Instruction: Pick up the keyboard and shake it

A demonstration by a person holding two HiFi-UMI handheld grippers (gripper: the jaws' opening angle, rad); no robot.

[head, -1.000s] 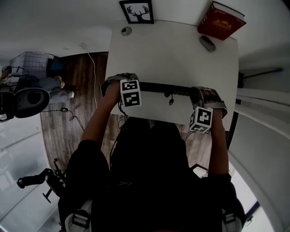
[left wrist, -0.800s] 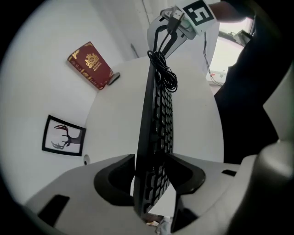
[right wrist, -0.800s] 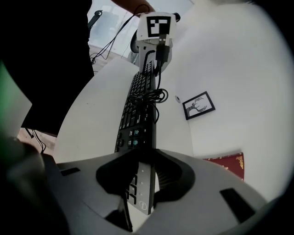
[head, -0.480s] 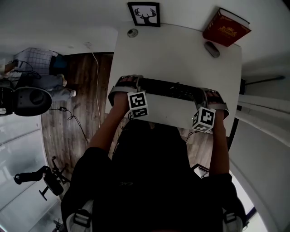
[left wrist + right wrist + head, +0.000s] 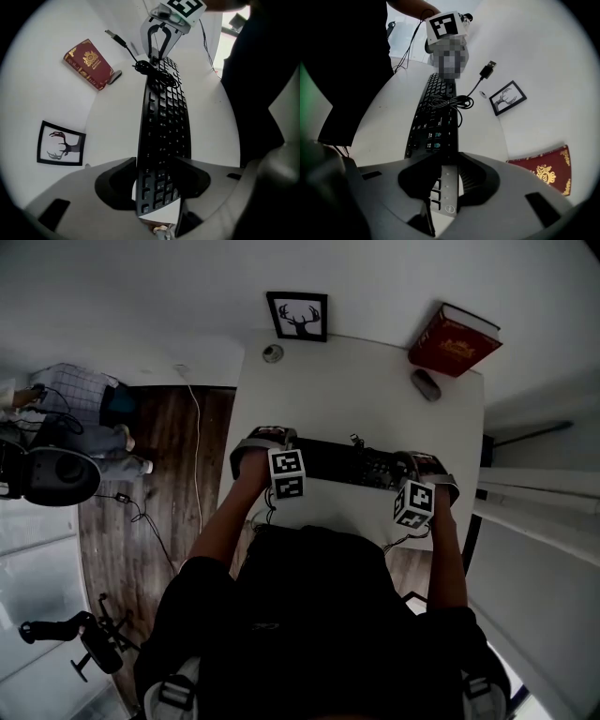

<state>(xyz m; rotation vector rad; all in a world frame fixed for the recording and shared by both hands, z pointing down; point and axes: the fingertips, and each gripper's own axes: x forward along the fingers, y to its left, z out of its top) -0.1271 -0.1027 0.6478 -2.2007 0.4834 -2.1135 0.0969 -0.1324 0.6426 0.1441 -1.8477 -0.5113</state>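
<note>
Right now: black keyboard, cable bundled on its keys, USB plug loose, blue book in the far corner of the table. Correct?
No: the book is red, not blue, as the head view shows. The rest holds: black keyboard, cable bundled on its keys, USB plug loose, book in the far corner of the table.

Looking at a white table (image 5: 361, 399) here, spotting a framed deer print (image 5: 298, 317) standing at its far edge, a red book (image 5: 453, 339) at the far right corner, a small grey oval thing (image 5: 426, 384) just beside it. Also seeing wood floor (image 5: 159, 474) off left.
</note>
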